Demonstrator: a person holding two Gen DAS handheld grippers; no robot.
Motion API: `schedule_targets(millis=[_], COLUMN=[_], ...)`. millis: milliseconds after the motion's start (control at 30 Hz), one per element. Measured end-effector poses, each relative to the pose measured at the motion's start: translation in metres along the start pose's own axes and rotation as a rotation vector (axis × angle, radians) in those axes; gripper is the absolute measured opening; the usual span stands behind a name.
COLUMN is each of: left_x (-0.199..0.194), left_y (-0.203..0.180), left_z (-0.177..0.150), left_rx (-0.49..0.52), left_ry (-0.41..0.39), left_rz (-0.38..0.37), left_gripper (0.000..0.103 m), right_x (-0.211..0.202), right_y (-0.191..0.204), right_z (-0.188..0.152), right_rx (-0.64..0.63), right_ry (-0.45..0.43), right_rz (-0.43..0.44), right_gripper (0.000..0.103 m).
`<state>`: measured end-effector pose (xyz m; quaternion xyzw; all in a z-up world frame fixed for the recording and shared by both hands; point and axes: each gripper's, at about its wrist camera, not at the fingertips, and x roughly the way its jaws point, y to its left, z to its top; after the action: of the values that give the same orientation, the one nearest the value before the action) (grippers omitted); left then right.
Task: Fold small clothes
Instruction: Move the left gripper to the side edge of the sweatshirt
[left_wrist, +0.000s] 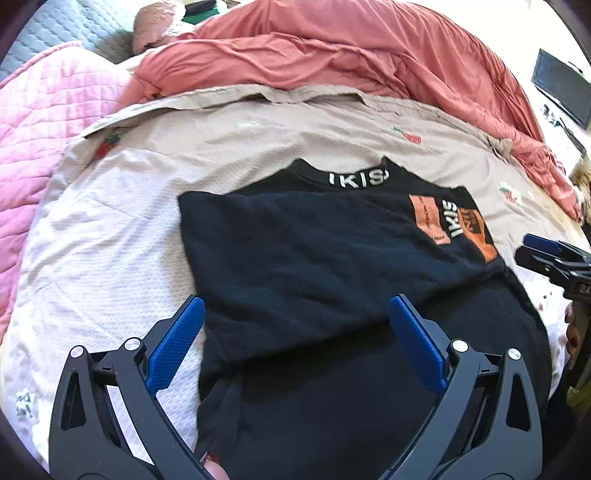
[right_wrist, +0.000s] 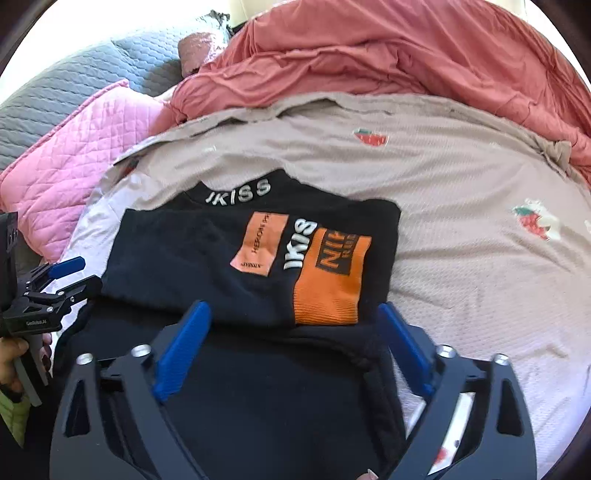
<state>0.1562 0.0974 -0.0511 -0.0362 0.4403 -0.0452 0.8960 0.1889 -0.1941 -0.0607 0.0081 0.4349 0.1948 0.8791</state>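
A small black shirt (left_wrist: 317, 258) with white lettering and orange patches lies on the beige bedsheet (left_wrist: 122, 206), its sides folded in over the middle. It also shows in the right wrist view (right_wrist: 229, 266). My left gripper (left_wrist: 295, 310) is open and empty, hovering over the shirt's near left part. My right gripper (right_wrist: 293, 317) is open and empty over the shirt's near right part, below the orange patch (right_wrist: 328, 280). The right gripper shows at the right edge of the left wrist view (left_wrist: 546, 251). The left gripper shows at the left of the right wrist view (right_wrist: 70, 277).
A rumpled salmon duvet (left_wrist: 332, 55) lies along the far side of the bed. A pink quilted pillow (left_wrist: 40, 122) sits at the far left, with a grey quilted cover (right_wrist: 62, 77) behind it. Strawberry prints (right_wrist: 532, 221) dot the sheet. A dark screen (left_wrist: 561, 88) stands at the far right.
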Motion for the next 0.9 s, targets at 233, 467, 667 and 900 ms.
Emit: schedule_targets(millis=[233, 467, 667, 900], left_x=[-0.04, -0.083, -0.106, -0.103], left_y=[0.016, 0.051, 0.063, 0.057], left_z=[-0.009, -0.018, -0.04, -0.085], left_rx=[-0.038, -0.142, -0.149, -0.197], left_ry=[-0.04, -0.054, -0.004, 0.128], left_rz=[0.031, 0.061, 0.09, -0.02], left_gripper=[0.094, 0.094, 0.094, 0.094], right_x=[-0.041, -0.081, -0.097, -0.101], right_y=[-0.006, -0.017, -0.028, -0.033], right_z=[-0.001, -0.017, -0.043, -0.075], right_rx=[-0.012, -0.024, -0.003, 0.043], right_ry=[-0.049, -0.055, -0.005, 0.112], right_rz=[0.006, -0.004, -0.015, -0.043], right_gripper=[0.095, 0.095, 0.095, 0.095])
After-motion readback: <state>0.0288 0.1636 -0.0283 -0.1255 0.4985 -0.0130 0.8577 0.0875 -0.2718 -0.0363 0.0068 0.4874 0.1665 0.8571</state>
